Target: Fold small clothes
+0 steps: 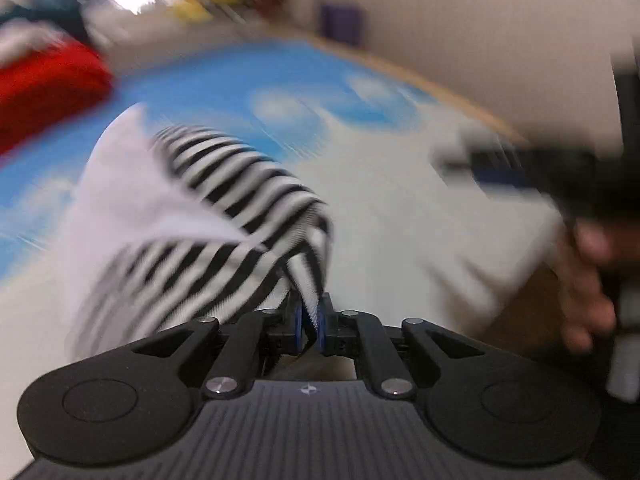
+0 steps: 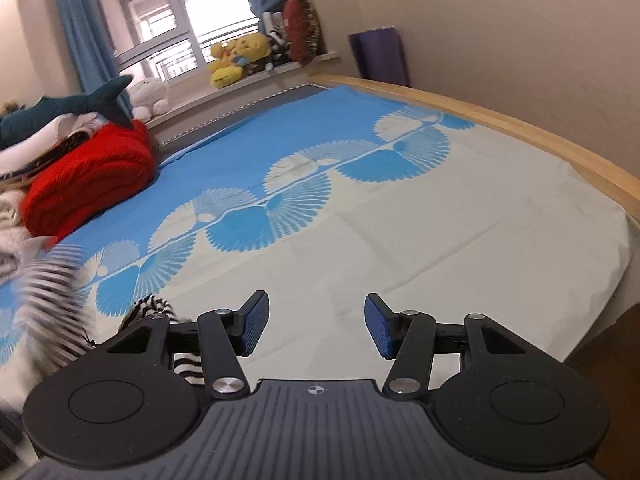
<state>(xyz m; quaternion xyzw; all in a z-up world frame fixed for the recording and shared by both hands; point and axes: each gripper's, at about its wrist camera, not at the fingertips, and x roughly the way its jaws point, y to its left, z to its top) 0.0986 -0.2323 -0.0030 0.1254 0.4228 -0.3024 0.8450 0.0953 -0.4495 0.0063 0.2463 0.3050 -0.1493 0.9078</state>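
My left gripper [image 1: 310,320] is shut on a black-and-white striped garment [image 1: 224,208], whose cloth is pinched between the blue pads and hangs blurred out ahead over the bed. The garment has a plain white part [image 1: 132,184] on its left. My right gripper [image 2: 316,326] stands open above the sheet with nothing between its fingers. In the right wrist view the striped garment [image 2: 52,292] shows blurred at the lower left, partly behind the gripper's body. In the left wrist view the right gripper [image 1: 520,168] and the hand [image 1: 588,292] holding it appear at the right, blurred.
A blue and white patterned sheet [image 2: 400,240] covers the bed, with a wooden frame edge [image 2: 520,128] at the right. A red folded blanket [image 2: 92,176], a shark plush [image 2: 72,108] and other piled cloth lie at the left. Soft toys [image 2: 240,56] sit on the windowsill.
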